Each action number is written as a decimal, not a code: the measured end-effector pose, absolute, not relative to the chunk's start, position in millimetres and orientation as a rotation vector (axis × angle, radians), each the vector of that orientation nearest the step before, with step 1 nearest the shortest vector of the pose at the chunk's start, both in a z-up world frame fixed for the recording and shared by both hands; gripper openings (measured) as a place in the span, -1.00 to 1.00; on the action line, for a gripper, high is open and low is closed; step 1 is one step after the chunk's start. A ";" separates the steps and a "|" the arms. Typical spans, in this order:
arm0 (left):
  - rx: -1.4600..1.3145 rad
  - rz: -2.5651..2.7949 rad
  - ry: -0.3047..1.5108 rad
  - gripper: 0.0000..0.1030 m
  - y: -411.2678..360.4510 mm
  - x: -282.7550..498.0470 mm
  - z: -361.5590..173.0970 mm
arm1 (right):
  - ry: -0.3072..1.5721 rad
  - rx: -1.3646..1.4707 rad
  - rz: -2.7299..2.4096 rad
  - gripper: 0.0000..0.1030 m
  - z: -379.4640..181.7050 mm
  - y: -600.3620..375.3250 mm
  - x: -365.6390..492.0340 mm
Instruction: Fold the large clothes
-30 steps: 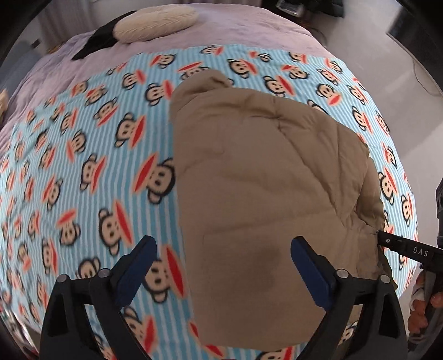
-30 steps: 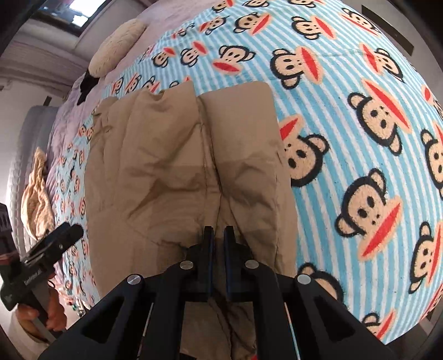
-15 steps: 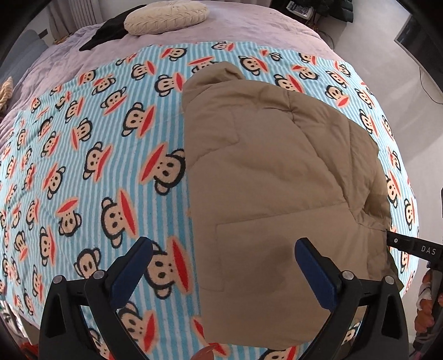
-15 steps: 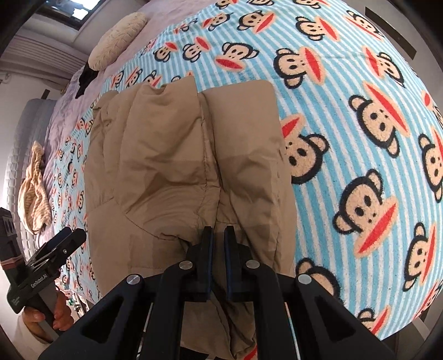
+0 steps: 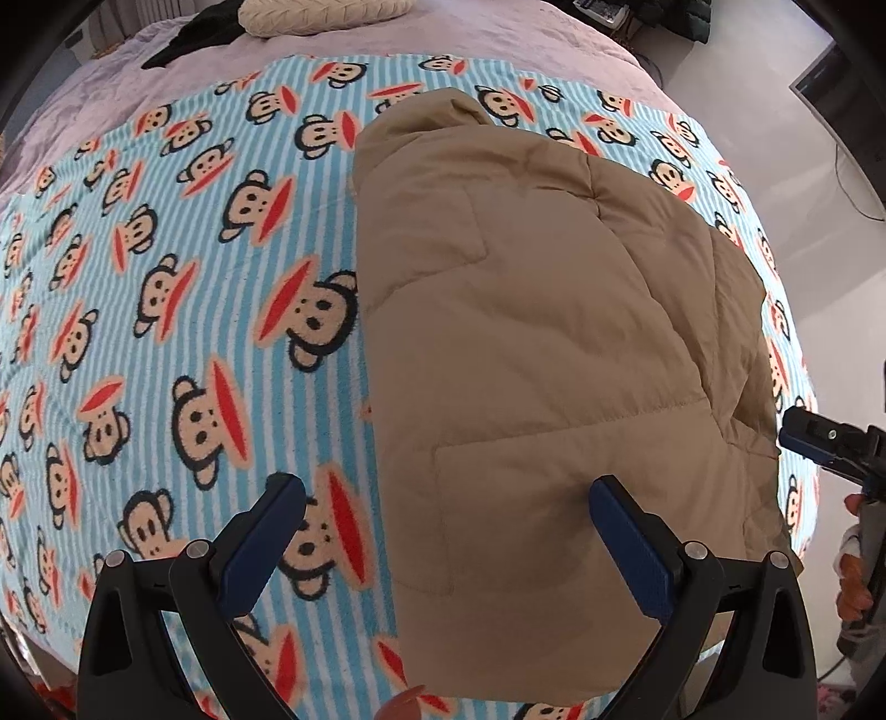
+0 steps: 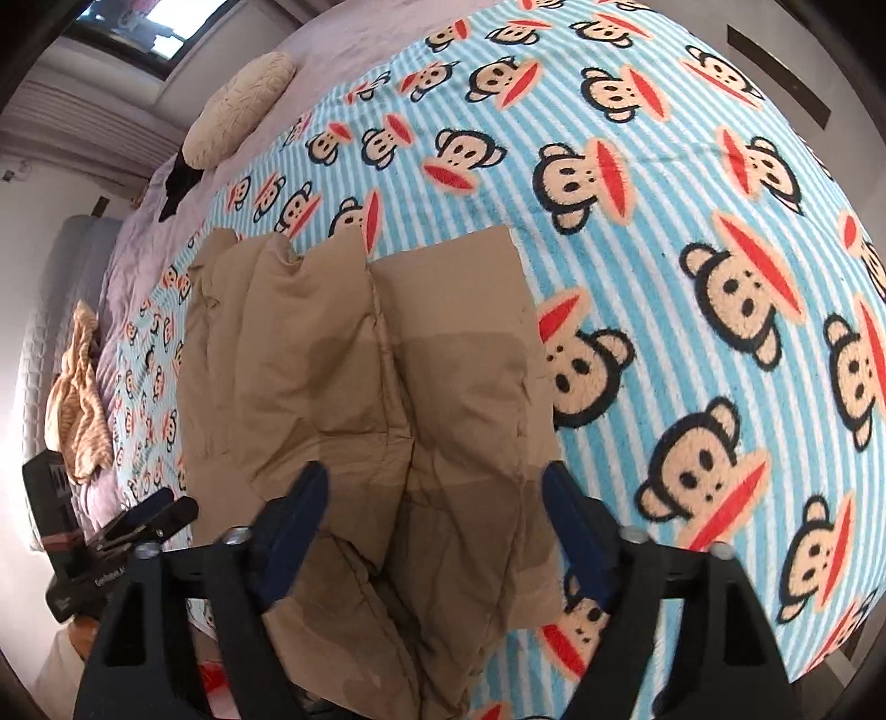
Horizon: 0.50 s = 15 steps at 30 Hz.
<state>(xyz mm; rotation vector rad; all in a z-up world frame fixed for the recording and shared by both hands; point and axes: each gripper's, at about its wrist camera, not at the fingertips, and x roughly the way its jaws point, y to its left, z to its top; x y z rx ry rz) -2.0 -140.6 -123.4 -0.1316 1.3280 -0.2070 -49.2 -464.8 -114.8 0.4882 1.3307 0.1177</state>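
A tan padded jacket (image 5: 554, 332) lies folded on a blue striped monkey-print blanket (image 5: 166, 277). My left gripper (image 5: 446, 493) hangs open over the jacket's near left edge, one finger above the blanket and one above the jacket, holding nothing. In the right wrist view the jacket (image 6: 360, 360) shows two folded panels side by side. My right gripper (image 6: 434, 476) is opening over its near end; the fabric lies between the jaws and the pads do not press on it. One finger (image 5: 808, 437) of the right gripper shows at the left view's right edge.
A cream pillow (image 6: 243, 105) and a black garment (image 5: 194, 39) lie at the far end of the bed. A striped tan cloth (image 6: 77, 387) sits by the bed's left side. Pale floor (image 5: 803, 194) runs past the bed's right edge.
The right gripper's jaws have sprung apart and let go of the jacket fold they pinched. The left gripper has sunk a little toward the jacket's near edge.
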 end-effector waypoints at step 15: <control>-0.389 -0.368 1.371 0.99 -101.6 42.2 -149.8 | 1.391 0.607 0.294 0.99 -147.8 -474.4 -27.2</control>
